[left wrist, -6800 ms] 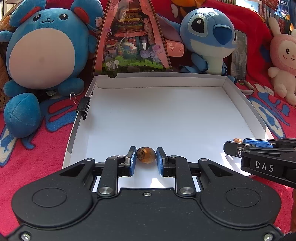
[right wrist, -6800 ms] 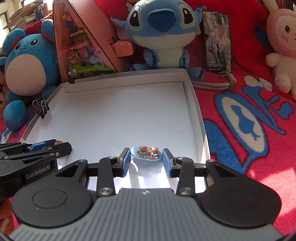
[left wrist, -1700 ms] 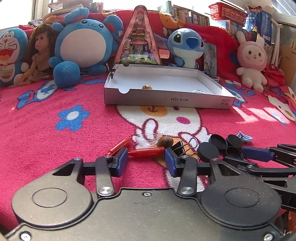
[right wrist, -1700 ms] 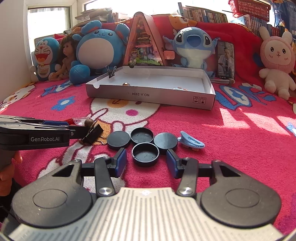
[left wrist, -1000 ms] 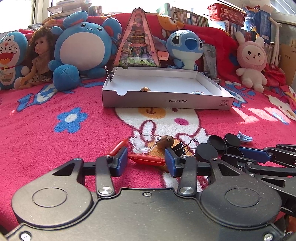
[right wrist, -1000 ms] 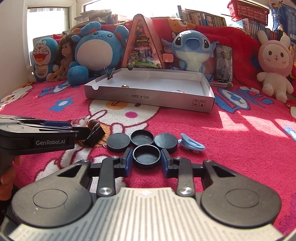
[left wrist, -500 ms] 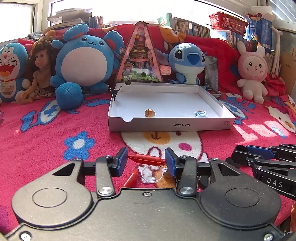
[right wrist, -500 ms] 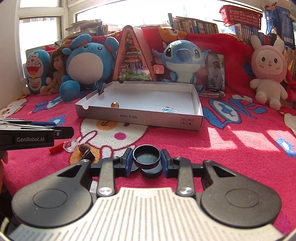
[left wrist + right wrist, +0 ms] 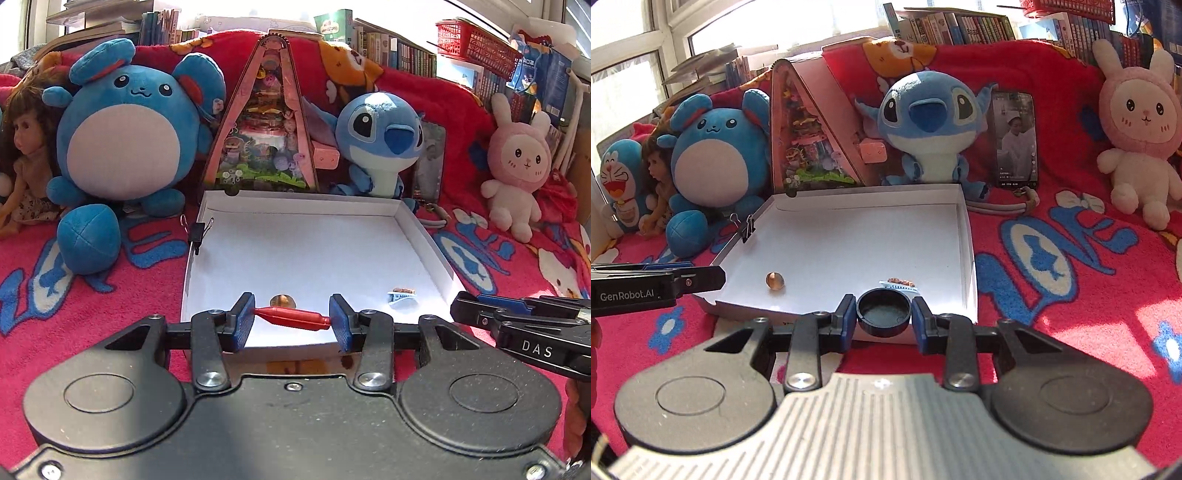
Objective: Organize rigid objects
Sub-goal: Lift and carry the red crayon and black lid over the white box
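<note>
Two claws clamp loads over the box (image 9: 424,236): left (image 9: 291,319) a red stick (image 9: 291,317), right (image 9: 884,317) a black cap (image 9: 884,312).

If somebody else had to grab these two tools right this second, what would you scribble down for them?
Left hand-held gripper: shut on the red peg, held crosswise at the near edge of the white box.
Right hand-held gripper: shut on the black cap, at the box's near wall.
Done: a brown bead and a small blue clip lie in the box.
Left: release the peg and the cap into the box. Anything else waiting on the blanket is out of view.
</note>
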Demonstrator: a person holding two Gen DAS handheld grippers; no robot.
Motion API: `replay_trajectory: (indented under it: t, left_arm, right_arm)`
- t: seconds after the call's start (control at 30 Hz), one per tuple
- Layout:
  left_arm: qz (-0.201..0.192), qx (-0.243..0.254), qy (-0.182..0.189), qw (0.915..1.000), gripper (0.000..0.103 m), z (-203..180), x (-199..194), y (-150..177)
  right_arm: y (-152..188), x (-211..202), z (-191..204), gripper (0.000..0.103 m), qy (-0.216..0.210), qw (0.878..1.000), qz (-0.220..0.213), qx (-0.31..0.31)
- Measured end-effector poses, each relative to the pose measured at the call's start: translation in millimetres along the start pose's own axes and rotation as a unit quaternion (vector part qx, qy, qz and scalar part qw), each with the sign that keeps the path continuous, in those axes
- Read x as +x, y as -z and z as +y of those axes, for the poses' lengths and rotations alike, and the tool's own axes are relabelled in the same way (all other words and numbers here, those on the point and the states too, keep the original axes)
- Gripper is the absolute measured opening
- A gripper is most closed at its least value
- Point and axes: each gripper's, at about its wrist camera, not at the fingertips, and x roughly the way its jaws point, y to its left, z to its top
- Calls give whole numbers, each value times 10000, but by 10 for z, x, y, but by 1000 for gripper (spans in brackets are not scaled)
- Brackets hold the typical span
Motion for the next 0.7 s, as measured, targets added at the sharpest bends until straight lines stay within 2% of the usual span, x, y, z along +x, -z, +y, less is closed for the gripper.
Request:
replay_trajectory:
  t: [0.2,0.4,0.7]
  left_arm:
    - [493,-358,-122,9981,42,-13,561,-331]
    - [636,-279,-424,9967,42,-58,901,-349]
    - [771,-332,-652,9943,42,-19,1145,-324]
  right_arm:
    - [-335,418,-72,37,116,9988,442,182]
    - [-420,801,-73,38,413,9964,731,66]
    - [-462,1078,-38,38,452,9955,828,59]
